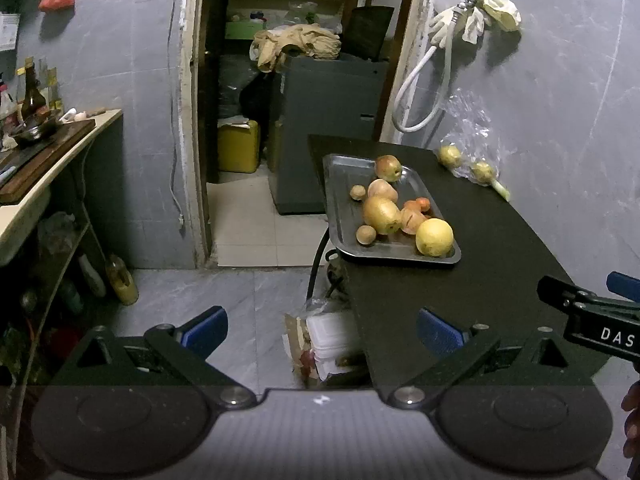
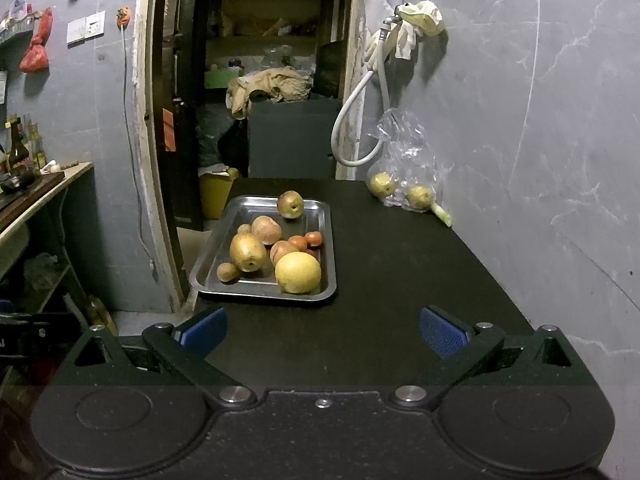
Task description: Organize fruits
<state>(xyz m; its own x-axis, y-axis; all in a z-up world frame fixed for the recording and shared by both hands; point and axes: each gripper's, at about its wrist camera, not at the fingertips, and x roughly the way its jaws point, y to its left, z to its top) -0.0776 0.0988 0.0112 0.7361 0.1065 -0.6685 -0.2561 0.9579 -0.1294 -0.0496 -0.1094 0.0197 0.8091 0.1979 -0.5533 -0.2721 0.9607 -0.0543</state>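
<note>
Both the left gripper (image 1: 322, 330) and right gripper (image 2: 322, 330) hover spread and empty near the black table's (image 2: 400, 280) near edge. Two yellowish pears (image 2: 400, 191) sit far right in a clear plastic bag; approach them slowly, avoiding the steel tray (image 2: 208, 272) of mixed fruit.

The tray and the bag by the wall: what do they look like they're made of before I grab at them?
The tray looks like thin metal, probably stainless steel: grey, shiny, with a rolled rim and reflections of the fruit on its floor. The bag looks like thin clear plastic film: see-through, crinkled, with glints, and two yellowish fruits show through it. Both grippers are open and empty.
</note>
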